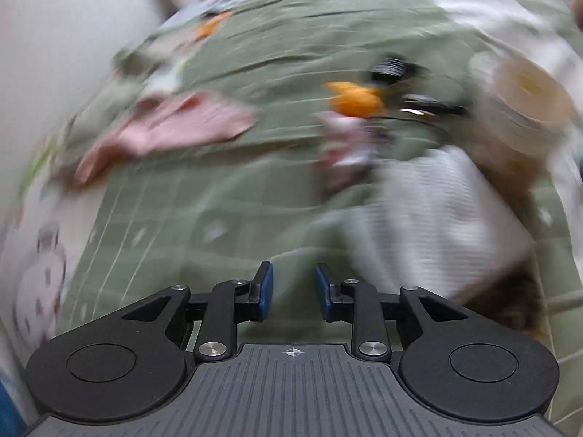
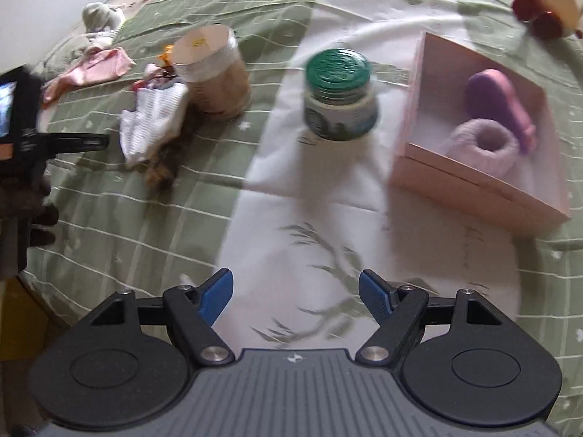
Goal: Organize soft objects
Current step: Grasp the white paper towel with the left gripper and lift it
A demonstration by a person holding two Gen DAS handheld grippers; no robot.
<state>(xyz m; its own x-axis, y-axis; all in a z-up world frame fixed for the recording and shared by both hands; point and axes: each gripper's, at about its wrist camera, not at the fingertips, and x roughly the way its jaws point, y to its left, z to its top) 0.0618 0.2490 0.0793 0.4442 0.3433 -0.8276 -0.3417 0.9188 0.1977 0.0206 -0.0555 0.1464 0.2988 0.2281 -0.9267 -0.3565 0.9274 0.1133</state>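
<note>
A pink box (image 2: 473,182) at the right holds a lilac fluffy ring (image 2: 481,145) and a purple soft piece (image 2: 499,98). A white ribbed cloth (image 2: 153,123) lies at the left beside a brown furry piece (image 2: 164,171), and shows in the blurred left wrist view (image 1: 437,200). A pink cloth (image 2: 94,69) lies farther left; it shows in the left wrist view (image 1: 171,127). My right gripper (image 2: 295,295) is open and empty above the bedspread. My left gripper (image 1: 293,287) is open with a narrow gap, empty, and shows at the left edge of the right wrist view (image 2: 73,142).
A beige jar (image 2: 215,76) and a green-lidded jar (image 2: 339,98) stand on the green and white bedspread (image 2: 109,236). A grey-white plush (image 2: 98,18) lies at the far left, a red and cream toy (image 2: 543,3) at the far right. Something orange (image 1: 357,98) lies mid-bed.
</note>
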